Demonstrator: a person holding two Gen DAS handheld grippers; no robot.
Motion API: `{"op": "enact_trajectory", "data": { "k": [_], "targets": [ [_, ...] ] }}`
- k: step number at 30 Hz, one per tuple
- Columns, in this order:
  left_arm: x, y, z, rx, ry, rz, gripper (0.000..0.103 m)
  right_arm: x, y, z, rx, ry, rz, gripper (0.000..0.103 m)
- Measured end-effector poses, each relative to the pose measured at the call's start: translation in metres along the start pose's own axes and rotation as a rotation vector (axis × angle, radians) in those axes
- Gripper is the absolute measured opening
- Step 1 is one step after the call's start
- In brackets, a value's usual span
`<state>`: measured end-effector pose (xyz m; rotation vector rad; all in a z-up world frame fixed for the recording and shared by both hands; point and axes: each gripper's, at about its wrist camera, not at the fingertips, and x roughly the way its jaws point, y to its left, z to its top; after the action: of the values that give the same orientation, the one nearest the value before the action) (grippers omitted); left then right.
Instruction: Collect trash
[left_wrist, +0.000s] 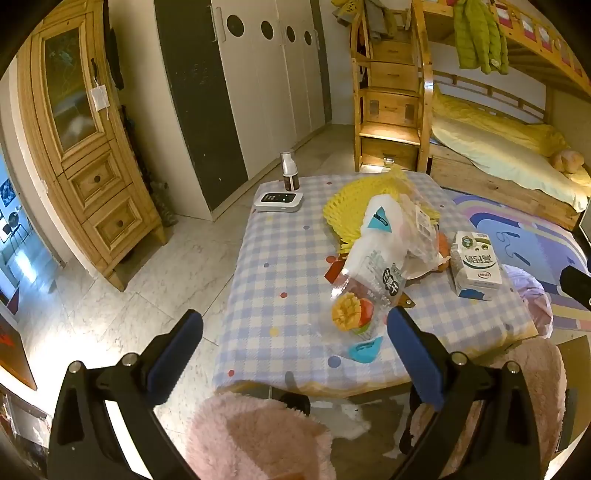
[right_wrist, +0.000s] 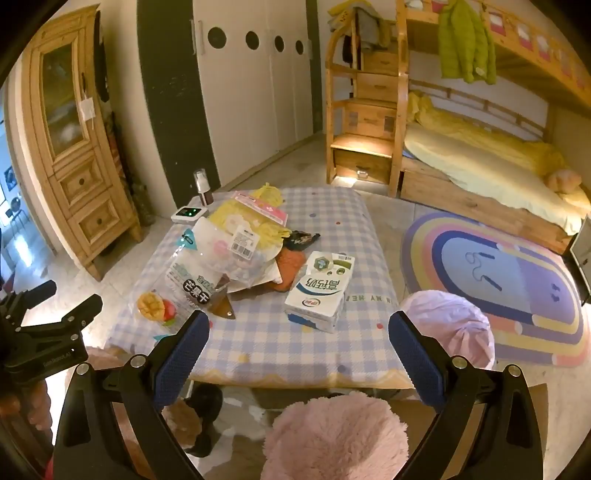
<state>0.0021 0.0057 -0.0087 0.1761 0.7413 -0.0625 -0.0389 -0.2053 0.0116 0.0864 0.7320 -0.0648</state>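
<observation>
1. Hovering before the near edge of the table (left_wrist: 280, 258), the left gripper (left_wrist: 295, 332) has its fingers (left_wrist: 177, 343) wide apart; nothing between them, nothing touched.
2. Left wrist view, left to right on the checked cloth: bottle (left_wrist: 289, 170) at the far left corner, white device (left_wrist: 279, 201) just in front of it, yellow mesh (left_wrist: 354, 206) mid-table, clear bags piled over the mesh.
3. Mango bag (left_wrist: 369, 291) lies nearest the left gripper, its near end just beside the right finger tip in the picture; contact cannot be told.
4. Milk carton (left_wrist: 474, 264) lies flat to the right of the pile, apart from the mango bag.
5. Right gripper (right_wrist: 298, 332) likewise spread wide, holding nothing, over the near table edge (right_wrist: 295, 376).
6. Right wrist view: mango bag (right_wrist: 177, 291) at left, brown scrap (right_wrist: 221, 306) just beside it, milk carton (right_wrist: 319, 291) centred between the fingers but farther back, untouched.
7. Lilac bag (right_wrist: 448, 328) sits off the table's right side, just beyond the right finger (right_wrist: 417, 358).
8. Pink fuzzy seat (right_wrist: 336, 435) lies below the right gripper.
</observation>
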Motion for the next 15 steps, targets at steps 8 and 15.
{"op": "enact_trajectory", "data": {
  "k": [8, 15],
  "targets": [
    [-0.0008, 0.0031, 0.0002, 0.000, 0.002, -0.002, 0.097, -0.0002, -0.0029, 0.0020, 0.004, 0.001, 0.002, 0.096],
    [-0.0006, 0.0035, 0.0006, -0.001, 0.005, -0.004, 0.097, 0.0017, -0.0009, 0.0001, 0.004, 0.001, 0.000, 0.096]
  ]
}}
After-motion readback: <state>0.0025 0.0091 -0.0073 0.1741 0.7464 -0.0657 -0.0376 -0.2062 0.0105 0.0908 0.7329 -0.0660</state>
